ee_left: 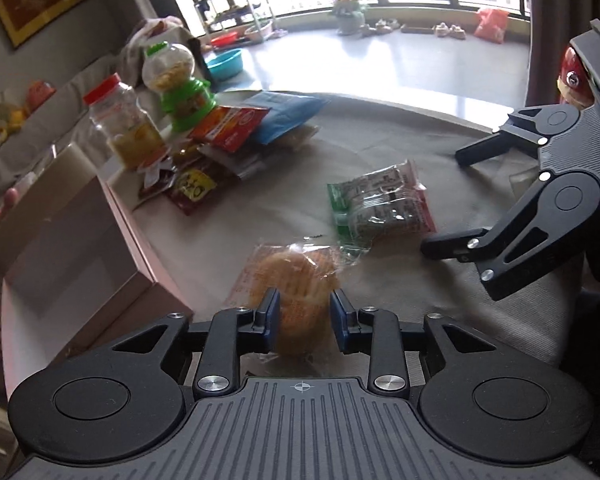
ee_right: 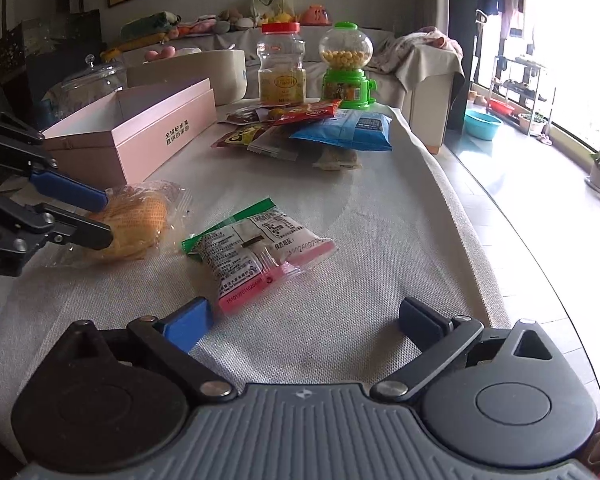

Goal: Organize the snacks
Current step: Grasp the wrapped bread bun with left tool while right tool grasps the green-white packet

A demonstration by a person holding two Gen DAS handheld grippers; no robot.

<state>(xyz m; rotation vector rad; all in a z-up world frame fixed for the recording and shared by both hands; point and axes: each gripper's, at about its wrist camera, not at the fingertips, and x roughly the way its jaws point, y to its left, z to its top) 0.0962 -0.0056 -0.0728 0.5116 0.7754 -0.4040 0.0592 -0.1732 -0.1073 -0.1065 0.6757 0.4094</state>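
Bun [ee_left: 300,280] gripped, one packet [ee_right: 256,248], two jars [ee_right: 281,66]

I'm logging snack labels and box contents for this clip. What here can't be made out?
- Pink box floor: right wrist view, hidden by its near wall.
- Wrapped bun label: left wrist view, blurred, partly behind the left gripper.
- Piled snack packets: overlapping, print too small.

The left wrist camera sits low over the table [ee_left: 380,152], close behind the wrapped bun [ee_left: 300,280], facing the window. The right wrist camera faces the sofa, probably slightly farther back; both share the green-and-pink packet [ee_right: 256,252].
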